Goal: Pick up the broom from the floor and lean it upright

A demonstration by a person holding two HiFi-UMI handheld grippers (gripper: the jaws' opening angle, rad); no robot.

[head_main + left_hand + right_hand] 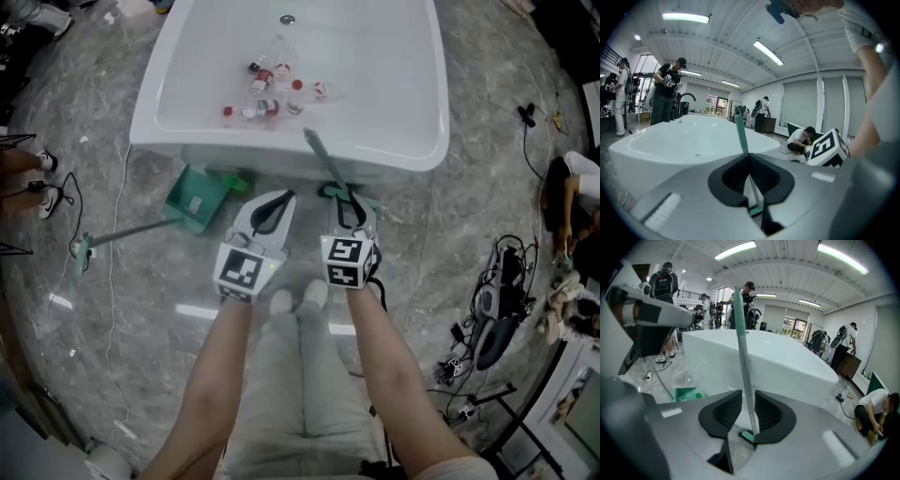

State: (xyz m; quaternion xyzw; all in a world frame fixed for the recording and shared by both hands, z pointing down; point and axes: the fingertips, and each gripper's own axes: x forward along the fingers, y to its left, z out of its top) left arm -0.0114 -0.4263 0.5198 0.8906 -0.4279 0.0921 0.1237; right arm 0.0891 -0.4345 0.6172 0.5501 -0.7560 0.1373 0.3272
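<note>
The broom stands upright, its green and silver handle (321, 155) leaning on the rim of the white bathtub (412, 150) and its green head (746, 436) on the floor. My right gripper (350, 200) is low on the handle (740, 333), and the silver shaft fills the narrow gap between its pads (764, 411). To its left, my left gripper (281, 197) is shut with nothing in it. In the left gripper view the handle (740, 133) rises just beyond the closed tips of that gripper (749, 155), in front of the tub (670, 145).
A green long-handled dustpan (199, 197) lies on the marble floor left of the grippers. Several bottles (267, 89) sit inside the tub. Cables and equipment (497, 309) clutter the floor at right, and a crouching person (577, 206) is there. A thin white cord (117, 309) runs along the left.
</note>
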